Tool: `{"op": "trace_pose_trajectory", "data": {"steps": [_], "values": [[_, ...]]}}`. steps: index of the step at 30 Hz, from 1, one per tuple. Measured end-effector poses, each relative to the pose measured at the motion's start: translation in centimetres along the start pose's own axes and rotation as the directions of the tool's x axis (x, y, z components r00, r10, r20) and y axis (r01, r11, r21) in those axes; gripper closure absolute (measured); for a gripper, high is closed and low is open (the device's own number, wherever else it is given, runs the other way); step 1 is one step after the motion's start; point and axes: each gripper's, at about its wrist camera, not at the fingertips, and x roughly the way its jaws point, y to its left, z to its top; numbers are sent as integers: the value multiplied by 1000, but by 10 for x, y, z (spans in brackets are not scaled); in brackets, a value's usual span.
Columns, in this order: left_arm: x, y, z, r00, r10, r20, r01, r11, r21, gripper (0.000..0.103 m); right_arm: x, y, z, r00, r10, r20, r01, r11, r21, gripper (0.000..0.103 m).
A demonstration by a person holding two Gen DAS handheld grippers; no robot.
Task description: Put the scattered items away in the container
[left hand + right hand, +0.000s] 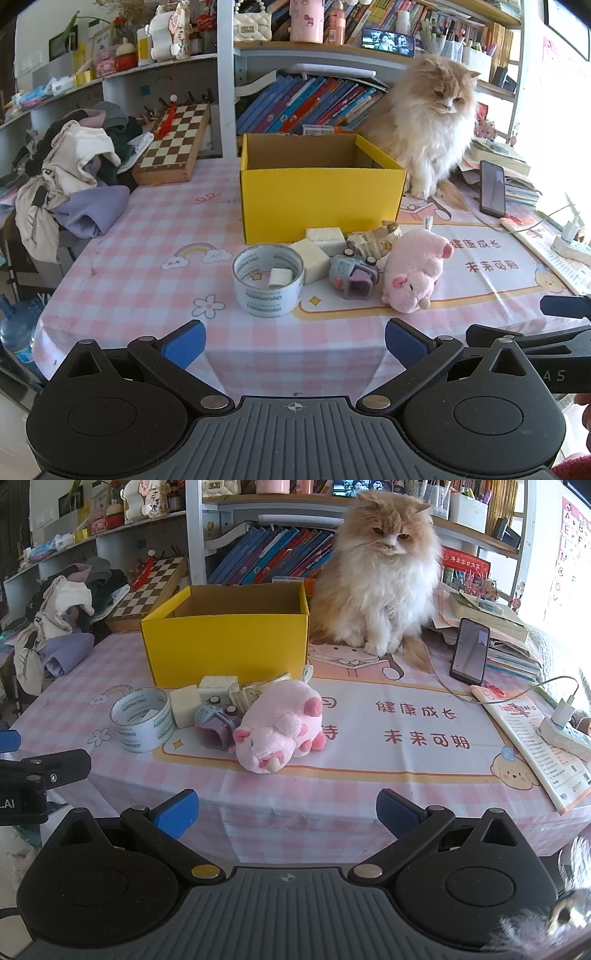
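The left gripper [294, 343] and the right gripper [287, 812] are hovering at the near edge of the surface [369, 775], both sets of jaws spread wide and holding nothing. Just ahead of the left jaws, a roll of clear tape [268, 279] is standing on the pink checked cloth, a small white piece lying inside its ring. Ahead and to the right of those jaws, a pink plush pig [415, 271] is lying on its side, touching a grey-purple toy car [354, 276]. Beyond these, two pale foam blocks [312, 254] and what appears to be a cream-coloured toy [376, 238], partly hidden, are crowding together. Farther still, straight beyond the left jaws, the yellow cardboard box [321, 199] is sitting open, nothing visible inside from this angle. Beside its right rear corner, a fluffy ginger-and-white cat [384, 579] is sitting, looking down. Right of the cat, a phone [470, 656] is leaning against stacked books.
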Motion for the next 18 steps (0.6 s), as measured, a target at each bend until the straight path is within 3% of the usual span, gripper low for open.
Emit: {"op": "trace_pose_trajectory", "data": {"steps": [18], "values": [[5, 0, 3, 1000, -8, -8, 8, 1000, 7, 0, 5, 1, 2, 1000, 4, 1, -4, 1000, -11, 0]]}}
